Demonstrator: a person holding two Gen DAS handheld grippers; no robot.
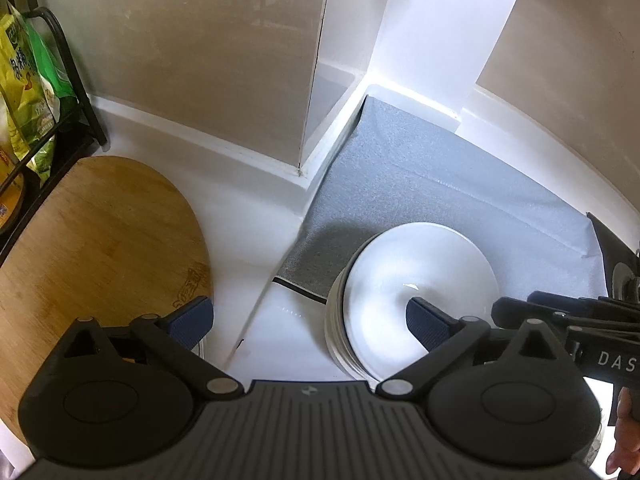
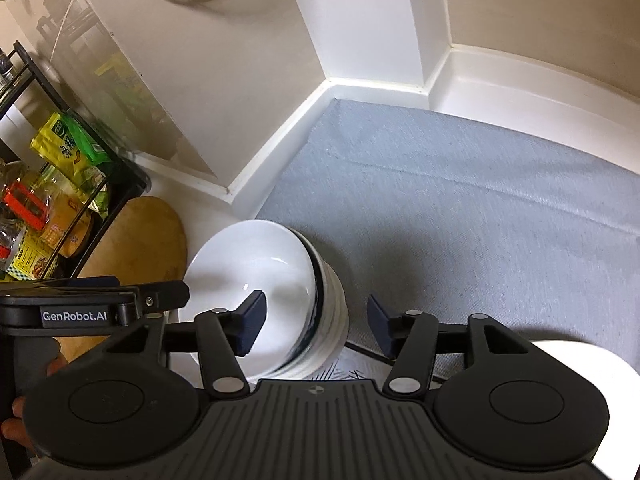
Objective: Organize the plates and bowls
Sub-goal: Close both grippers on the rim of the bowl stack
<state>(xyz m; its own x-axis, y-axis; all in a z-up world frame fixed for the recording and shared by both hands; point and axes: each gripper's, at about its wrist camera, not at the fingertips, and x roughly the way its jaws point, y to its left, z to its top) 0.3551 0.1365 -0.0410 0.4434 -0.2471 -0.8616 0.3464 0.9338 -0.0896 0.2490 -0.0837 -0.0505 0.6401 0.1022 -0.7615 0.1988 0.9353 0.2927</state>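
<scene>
Hiding the lower bowls, top bowl (image 1: 416,280) shows fully.

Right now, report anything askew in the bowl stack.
The top bowl sits tilted and off-centre on the stack of bowls, overhanging it toward the wooden board. Nothing looks spilled or broken.

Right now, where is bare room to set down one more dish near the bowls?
The grey mat is bare behind and to the right of the stack of bowls, up to the white wall edge. The wooden board is also bare. It is crowded at the black rack and around both tongs beside the stack.
</scene>
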